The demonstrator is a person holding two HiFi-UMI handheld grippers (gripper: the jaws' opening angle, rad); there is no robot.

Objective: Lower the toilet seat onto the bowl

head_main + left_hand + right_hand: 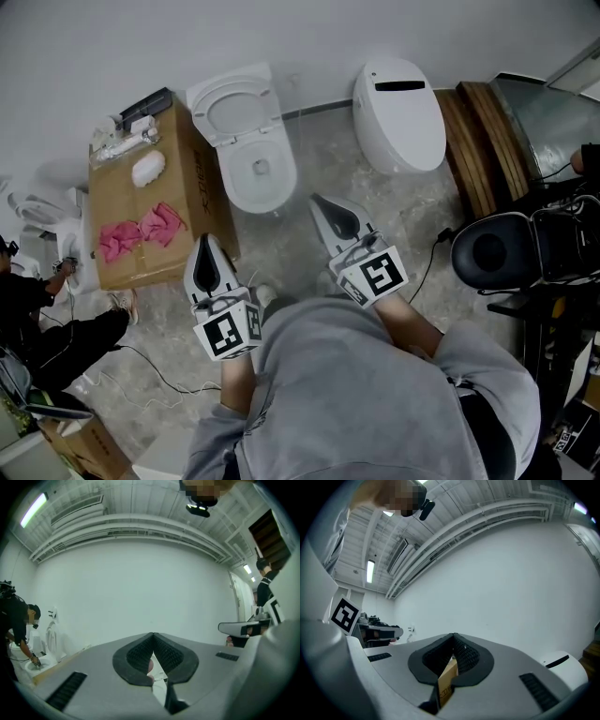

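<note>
A white toilet stands against the far wall in the head view, its seat raised above the open bowl. My left gripper is short of the bowl's near left side, next to the cardboard box, with its jaws together and nothing between them. My right gripper is just right of the bowl's front, also shut and empty. Neither touches the toilet. In the left gripper view the left gripper faces the bare wall. The right gripper shows a strip of the box through the slot below its closed tips.
A cardboard box left of the toilet carries pink cloths and white items. A second toilet with its lid closed stands to the right, beside wooden planks. Black equipment is at the right, a crouching person at the left, and cables lie on the floor.
</note>
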